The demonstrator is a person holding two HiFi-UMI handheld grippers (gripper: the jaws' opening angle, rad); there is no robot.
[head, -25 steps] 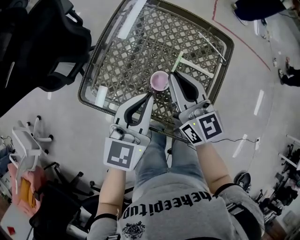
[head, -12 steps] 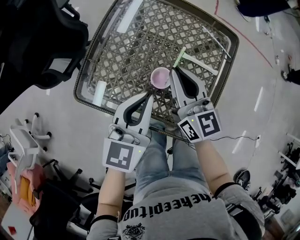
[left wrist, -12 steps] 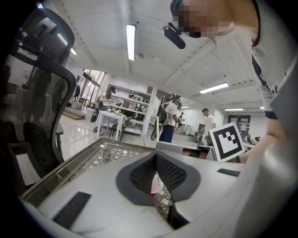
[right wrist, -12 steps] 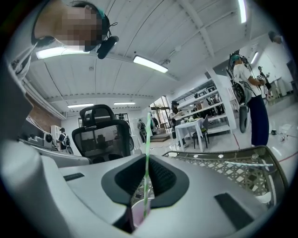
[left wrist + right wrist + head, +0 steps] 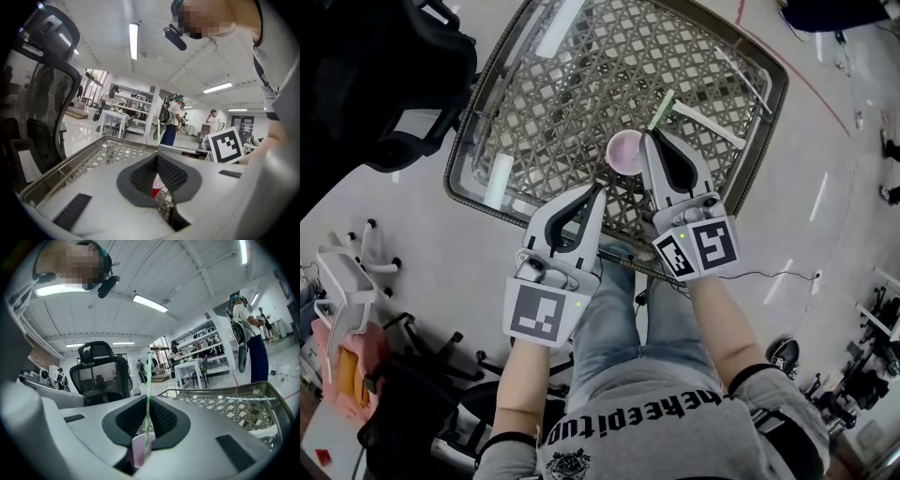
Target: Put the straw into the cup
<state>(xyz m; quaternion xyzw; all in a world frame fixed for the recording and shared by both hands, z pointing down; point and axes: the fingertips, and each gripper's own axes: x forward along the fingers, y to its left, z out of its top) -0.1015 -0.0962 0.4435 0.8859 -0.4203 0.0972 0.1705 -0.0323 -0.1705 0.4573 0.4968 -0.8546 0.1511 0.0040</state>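
A pink cup (image 5: pixel 625 152) stands on the glass-topped woven table (image 5: pixel 553 112). My left gripper (image 5: pixel 601 186) reaches its near side from below, jaws together, and the cup's wall shows as a pink and red sliver (image 5: pixel 157 189) between its pads (image 5: pixel 171 173). My right gripper (image 5: pixel 645 139) is at the cup's right edge, shut on a thin green straw (image 5: pixel 661 110). In the right gripper view the straw (image 5: pixel 148 380) runs upright through the jaws and its lower end is inside the cup (image 5: pixel 139 451).
A white paper-wrapped stick (image 5: pixel 708 125) lies right of the cup, a white roll (image 5: pixel 498 181) at the table's left edge, a long white strip (image 5: pixel 562 28) at the far side. A black office chair (image 5: pixel 384 84) stands left of the table. People stand in the room behind.
Hardly anything: both grippers, the cup and the straw keep their places relative to one another. The head view has drifted a little, so the table sits slightly higher and to the right.
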